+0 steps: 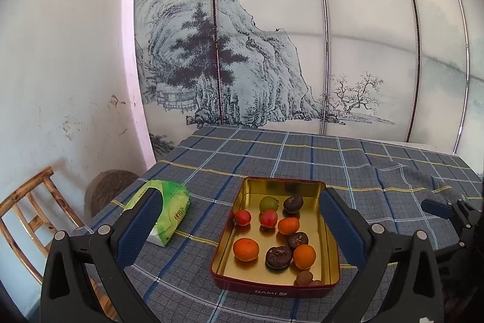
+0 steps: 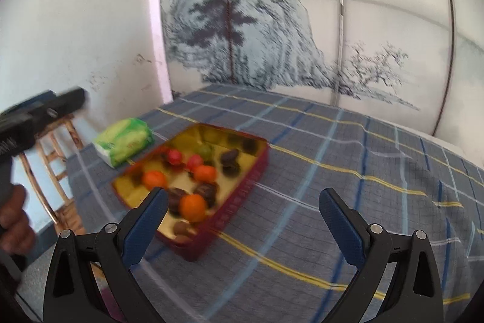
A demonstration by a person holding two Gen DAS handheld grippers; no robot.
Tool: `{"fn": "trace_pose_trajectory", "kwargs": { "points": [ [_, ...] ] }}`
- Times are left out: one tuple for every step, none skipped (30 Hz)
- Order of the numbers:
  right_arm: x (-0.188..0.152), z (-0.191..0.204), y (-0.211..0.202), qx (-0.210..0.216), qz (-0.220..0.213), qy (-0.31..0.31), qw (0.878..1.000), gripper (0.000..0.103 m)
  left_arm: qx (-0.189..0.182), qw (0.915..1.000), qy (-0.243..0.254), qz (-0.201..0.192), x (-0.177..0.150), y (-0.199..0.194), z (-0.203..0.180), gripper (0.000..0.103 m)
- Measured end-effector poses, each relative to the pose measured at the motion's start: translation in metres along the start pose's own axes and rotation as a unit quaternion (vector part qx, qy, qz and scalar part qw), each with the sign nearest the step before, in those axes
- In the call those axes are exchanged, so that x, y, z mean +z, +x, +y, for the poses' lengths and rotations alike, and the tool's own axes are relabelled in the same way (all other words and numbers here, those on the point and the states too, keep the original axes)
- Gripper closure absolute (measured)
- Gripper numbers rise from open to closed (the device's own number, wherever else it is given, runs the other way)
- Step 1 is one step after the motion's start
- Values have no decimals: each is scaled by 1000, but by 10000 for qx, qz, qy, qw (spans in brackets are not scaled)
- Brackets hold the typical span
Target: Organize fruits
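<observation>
A red tin with a gold inside (image 1: 329, 235) stands on the checked tablecloth. It holds several fruits: orange tangerines (image 1: 246, 249), red fruits (image 1: 268, 218), a green fruit (image 1: 268, 203), dark wrinkled fruits (image 1: 278, 257) and small brown ones (image 1: 304, 277). My left gripper (image 1: 239, 202) is open and empty, raised in front of the tin. My right gripper (image 2: 242, 202) is open and empty, to the right of the tin (image 2: 248, 180); that view is blurred. The left gripper's body (image 2: 36, 114) shows at the left edge there.
A green tissue pack (image 1: 168, 214) lies left of the tin, also seen in the right wrist view (image 2: 125, 143). A wooden chair (image 1: 30, 217) stands off the table's left side. A painted screen (image 1: 272, 50) backs the table. The right gripper's body (image 1: 453, 214) sits at the right edge.
</observation>
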State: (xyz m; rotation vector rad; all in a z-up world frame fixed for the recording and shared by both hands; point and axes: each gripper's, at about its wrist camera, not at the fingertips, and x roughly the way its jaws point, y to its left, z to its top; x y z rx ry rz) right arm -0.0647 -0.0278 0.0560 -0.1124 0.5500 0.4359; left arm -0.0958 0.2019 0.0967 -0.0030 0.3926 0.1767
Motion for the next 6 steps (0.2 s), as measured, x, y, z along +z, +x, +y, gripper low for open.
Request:
{"fn": "trace_pose_trajectory", "kwargs": {
  "points": [
    [-4,-15,7,-87,144,33,9999,3,30,10000,-23,26,2,2,0,0],
    [-9,-34,16,-182,369,107,9991,3,49,10000,-26,40,3,3,-1,0],
    [-14,-56,24,-313,593,213,9975,3,53,10000,-19,58,3,4,-2,0],
    [-20,-76,31,-468,766,308,9955,3,52,9999,10,87,4,5,-4,0],
    [-24,-94,37,-599,944,390,9930,3,82,9999,56,123,5,7,-7,0],
    [-30,-118,45,-767,1212,505,9884,3,138,9997,104,177,5,9,-9,0]
  ]
}}
